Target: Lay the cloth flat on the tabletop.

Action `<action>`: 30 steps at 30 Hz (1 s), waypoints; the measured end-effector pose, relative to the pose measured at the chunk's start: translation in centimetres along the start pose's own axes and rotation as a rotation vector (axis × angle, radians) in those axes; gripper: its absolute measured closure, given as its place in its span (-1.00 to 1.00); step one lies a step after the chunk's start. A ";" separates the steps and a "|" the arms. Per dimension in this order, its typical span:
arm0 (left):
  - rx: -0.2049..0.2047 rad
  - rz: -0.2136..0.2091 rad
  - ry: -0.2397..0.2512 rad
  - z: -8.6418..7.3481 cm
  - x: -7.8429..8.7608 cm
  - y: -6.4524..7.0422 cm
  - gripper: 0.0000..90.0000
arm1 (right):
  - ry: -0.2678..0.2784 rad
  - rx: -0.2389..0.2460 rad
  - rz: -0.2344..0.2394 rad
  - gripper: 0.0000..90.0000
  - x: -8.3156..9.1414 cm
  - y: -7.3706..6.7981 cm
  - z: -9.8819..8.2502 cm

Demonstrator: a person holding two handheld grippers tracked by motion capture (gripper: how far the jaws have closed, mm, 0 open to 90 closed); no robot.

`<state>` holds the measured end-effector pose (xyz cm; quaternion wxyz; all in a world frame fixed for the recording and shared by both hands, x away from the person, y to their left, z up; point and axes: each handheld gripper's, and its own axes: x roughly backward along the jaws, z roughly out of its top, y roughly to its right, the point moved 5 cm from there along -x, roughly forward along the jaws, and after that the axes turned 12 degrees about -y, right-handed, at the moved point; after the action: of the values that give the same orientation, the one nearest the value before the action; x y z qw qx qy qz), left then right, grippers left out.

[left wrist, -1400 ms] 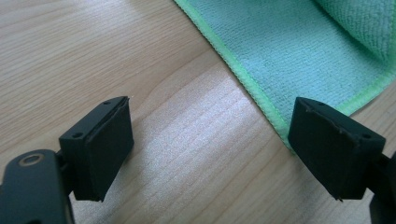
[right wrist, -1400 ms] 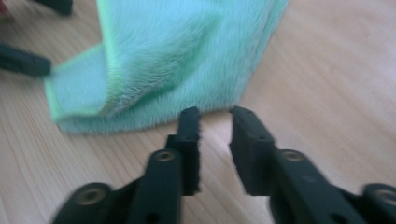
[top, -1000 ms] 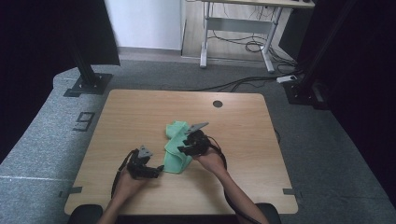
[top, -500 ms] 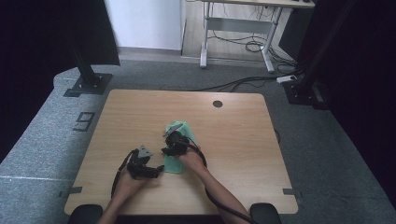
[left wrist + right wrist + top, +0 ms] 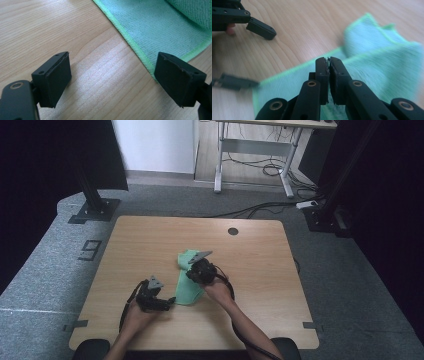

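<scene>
Right gripper view | right gripper (image 5: 329,62) pinched together, seemingly empty (blurred) | left gripper (image 5: 112,77) agape | fuzzy green cloth (image 5: 372,65)

Your wooden bench (image 5: 150,245) has a small round hole (image 5: 233,231) near its far edge. It stands on a grey carpet (image 5: 45,275) marked with a dark figure nine (image 5: 90,251) to your left. Beyond it you see a white desk frame (image 5: 250,150), loose cables (image 5: 260,167) and a black stand foot (image 5: 95,210).
</scene>
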<state>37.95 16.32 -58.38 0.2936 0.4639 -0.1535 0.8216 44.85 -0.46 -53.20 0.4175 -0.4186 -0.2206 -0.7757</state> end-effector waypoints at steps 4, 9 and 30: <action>-0.002 0.001 -0.001 0.0 0.0 0.0 -0.69 | 0.022 -0.052 -0.004 0.87 2.1 1.4 -2.3; 0.001 0.001 0.000 0.0 0.0 0.0 -0.69 | 0.029 -0.119 -0.022 0.87 3.8 3.0 -5.4; 0.022 -0.006 -0.002 0.5 0.0 -0.2 -0.69 | 0.014 -0.308 -0.076 0.23 8.3 5.8 -15.4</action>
<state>38.41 16.22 -58.18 0.2906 0.4683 -0.1432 0.8220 39.97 -18.16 -54.81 0.3202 -0.4635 -0.1117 -0.8186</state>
